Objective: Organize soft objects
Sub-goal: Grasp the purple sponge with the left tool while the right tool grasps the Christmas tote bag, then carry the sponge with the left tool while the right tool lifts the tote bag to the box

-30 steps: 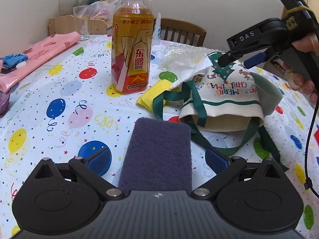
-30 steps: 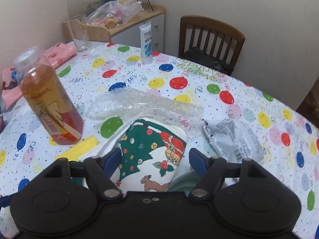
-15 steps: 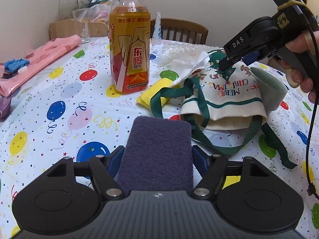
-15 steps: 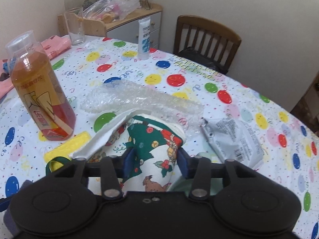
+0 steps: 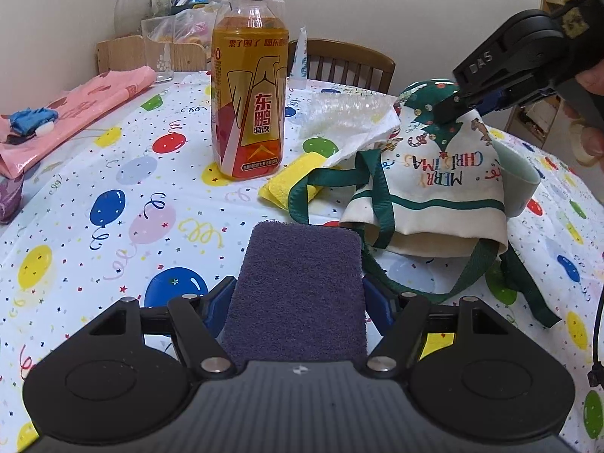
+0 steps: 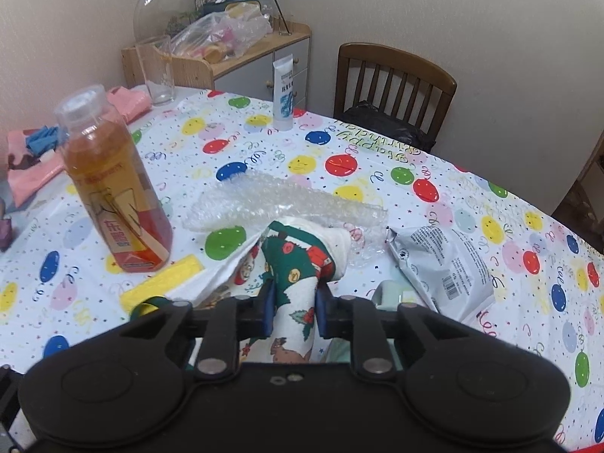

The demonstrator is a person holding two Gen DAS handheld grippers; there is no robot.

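Observation:
My left gripper is shut on a dark purple scouring pad, held just above the tablecloth. My right gripper is shut on the top of a cream Christmas tote bag with green straps and lifts its printed end; from the left wrist view the bag hangs from that gripper, its lower end resting on the table. A yellow sponge lies beside the bag, partly under a strap. A white cloth and bubble wrap lie behind the bag.
A tall orange drink bottle stands left of the bag. A silver snack packet lies to the right. A pale green cup shows behind the bag. Pink cloth lies at far left. A glass, a tube and a chair stand beyond.
My left gripper closed on the purple pad. My right gripper closed on the bag's top and raised it, so the bag stands higher.

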